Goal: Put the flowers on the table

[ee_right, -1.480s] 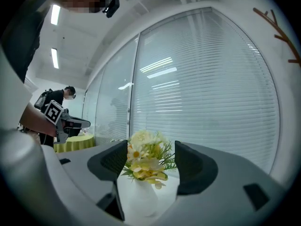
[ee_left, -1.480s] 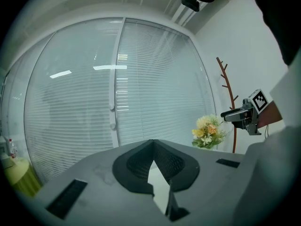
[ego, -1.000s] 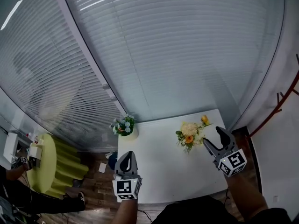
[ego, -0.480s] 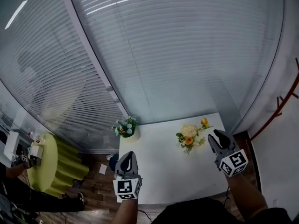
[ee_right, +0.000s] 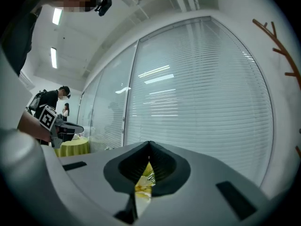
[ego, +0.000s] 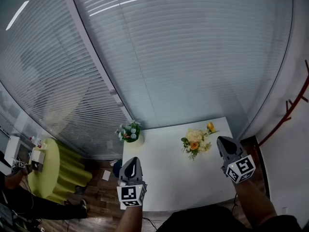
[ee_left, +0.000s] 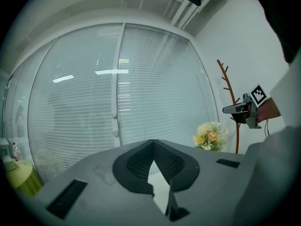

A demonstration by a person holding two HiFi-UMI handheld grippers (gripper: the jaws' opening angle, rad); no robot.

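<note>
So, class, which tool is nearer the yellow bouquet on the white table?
Right. The right tool, jaws just closed empty, hovers just right of the yellow bouquet; the left tool is at the near-left edge of the table, well away.

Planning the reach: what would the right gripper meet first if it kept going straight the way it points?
Probably the yellow-and-white bouquet, which shows just beyond its tips, though depth is unclear. The right gripper has just been closing its jaws, with nothing between them.

Closed white blinds (ego: 183,57) cover the glass wall; a lime-green round table (ego: 58,170) stands on wooden floor (ego: 100,196).
</note>
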